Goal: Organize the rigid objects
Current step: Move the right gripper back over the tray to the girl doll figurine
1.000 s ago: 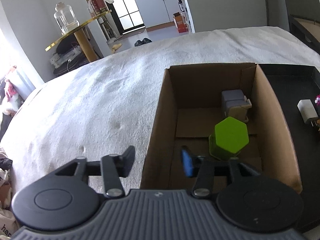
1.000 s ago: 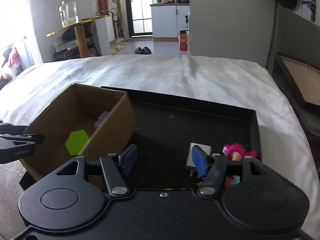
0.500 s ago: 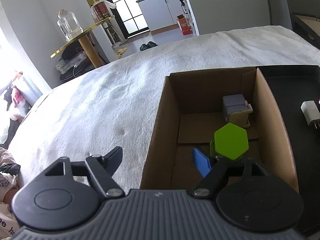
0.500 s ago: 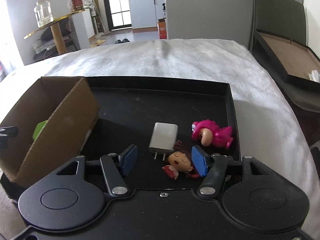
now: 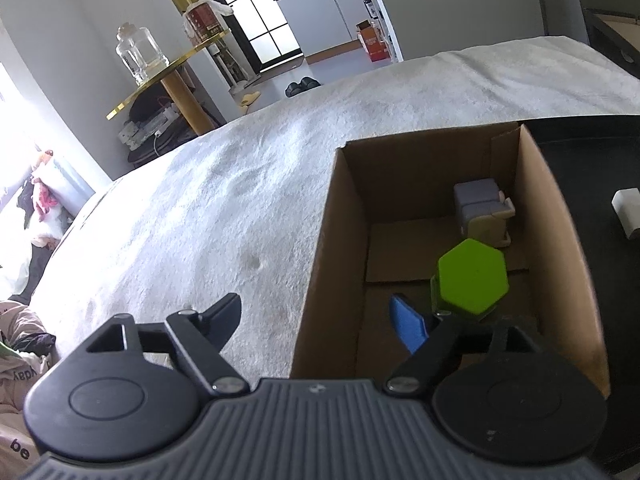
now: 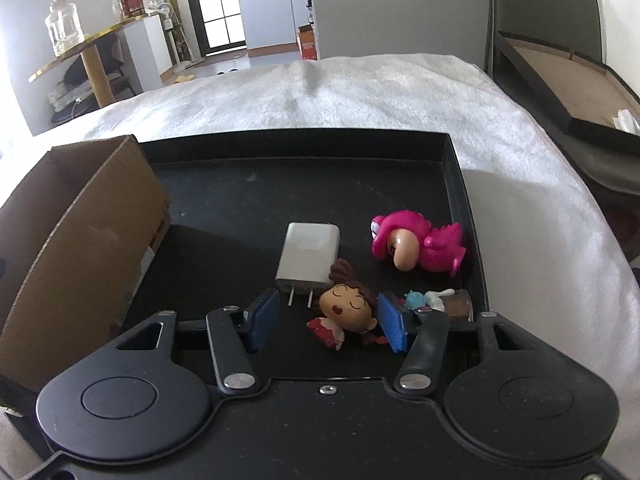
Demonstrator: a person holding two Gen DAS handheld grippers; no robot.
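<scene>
A cardboard box [image 5: 344,208] [image 6: 80,240] stands at the left end of a black tray [image 6: 456,184]. In it lie a green hexagonal block [image 5: 472,282] and a grey-and-beige toy [image 5: 484,212]. My left gripper [image 5: 316,320] is open and empty, straddling the box's near left wall. On the tray lie a white charger [image 6: 308,254] [image 5: 626,212], a pink figure [image 6: 420,246], a brown-haired doll [image 6: 348,312] and a small teal-and-white toy [image 6: 428,298]. My right gripper [image 6: 328,320] is open, low over the tray, with the doll's head between its fingers.
The tray rests on a white fuzzy bedspread [image 5: 224,208]. A dark frame with a brown panel [image 6: 560,80] stands right of the bed. A gold round table with a glass jar [image 5: 138,56] stands beyond the bed on the left.
My right gripper swung right from the box to the toys and now frames the doll. My left gripper opened wider and drew back a little from the box.
</scene>
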